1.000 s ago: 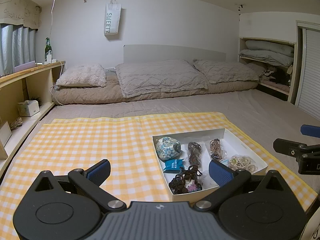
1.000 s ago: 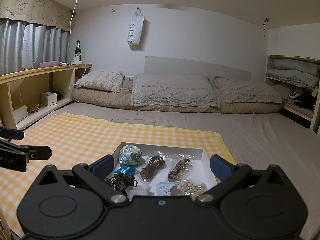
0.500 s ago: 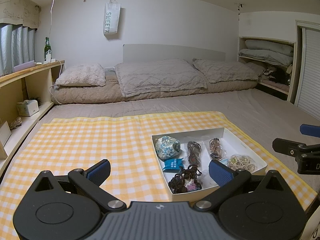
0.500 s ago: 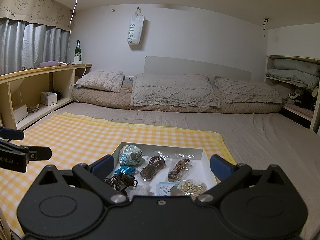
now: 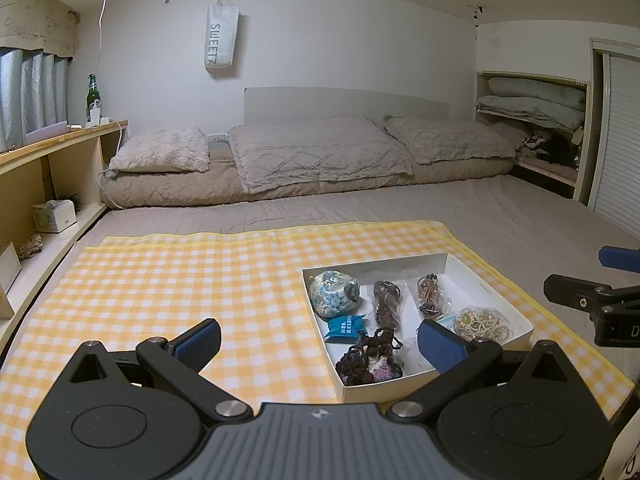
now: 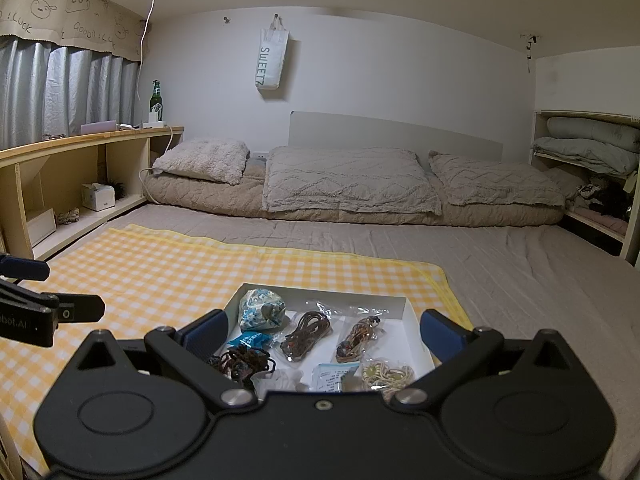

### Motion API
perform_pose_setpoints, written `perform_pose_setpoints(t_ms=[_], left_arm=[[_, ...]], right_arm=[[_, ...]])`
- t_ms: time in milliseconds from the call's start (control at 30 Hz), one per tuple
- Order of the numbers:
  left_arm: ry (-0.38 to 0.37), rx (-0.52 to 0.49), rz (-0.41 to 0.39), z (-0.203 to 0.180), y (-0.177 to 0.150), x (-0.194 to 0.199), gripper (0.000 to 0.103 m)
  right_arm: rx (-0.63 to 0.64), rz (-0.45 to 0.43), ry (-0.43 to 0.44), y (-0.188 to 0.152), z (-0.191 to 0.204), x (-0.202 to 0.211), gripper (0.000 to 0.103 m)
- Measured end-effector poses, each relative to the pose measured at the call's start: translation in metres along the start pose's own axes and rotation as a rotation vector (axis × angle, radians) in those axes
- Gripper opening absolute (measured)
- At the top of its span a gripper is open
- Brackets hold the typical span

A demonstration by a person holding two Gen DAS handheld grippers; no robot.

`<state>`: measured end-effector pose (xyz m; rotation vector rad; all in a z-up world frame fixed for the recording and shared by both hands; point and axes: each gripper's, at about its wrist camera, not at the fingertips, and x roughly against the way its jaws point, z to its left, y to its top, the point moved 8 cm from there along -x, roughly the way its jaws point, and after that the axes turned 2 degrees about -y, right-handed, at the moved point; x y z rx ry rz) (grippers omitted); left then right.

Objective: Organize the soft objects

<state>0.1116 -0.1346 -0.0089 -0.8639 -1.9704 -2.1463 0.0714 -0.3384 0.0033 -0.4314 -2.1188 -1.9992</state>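
A white shallow box [image 5: 448, 261] [image 6: 394, 307] sits on a yellow checked cloth [image 5: 180, 280] [image 6: 160, 264]. It holds a blue floral pouch [image 5: 334, 293] [image 6: 262, 309], a small blue packet [image 5: 344, 326] [image 6: 249, 339], dark hair ties [image 5: 370, 358] [image 6: 240, 360], two bagged cords [image 5: 387, 302] [image 6: 306, 334], and bagged rubber bands [image 5: 484, 323] [image 6: 390, 374]. My left gripper [image 5: 320, 344] is open and empty, left of the box. My right gripper [image 6: 322, 334] is open and empty, just before the box.
Pillows [image 5: 320, 148] and a rolled quilt lie at the bed's far end. A low wooden shelf [image 5: 52, 148] with a bottle [image 5: 93, 94] and tissue box runs along the left. A shelf of folded bedding [image 5: 536, 100] stands at the right.
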Motion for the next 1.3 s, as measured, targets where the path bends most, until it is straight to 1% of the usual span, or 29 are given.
perform_pose_setpoints(t_ms=[1300], left_arm=[[-0.004, -0.009, 0.012, 0.0072, -0.0041, -0.0028, 0.103]], right_arm=[[-0.001, 0.001, 0.0, 0.0007, 0.0003, 0.0004, 0.103]])
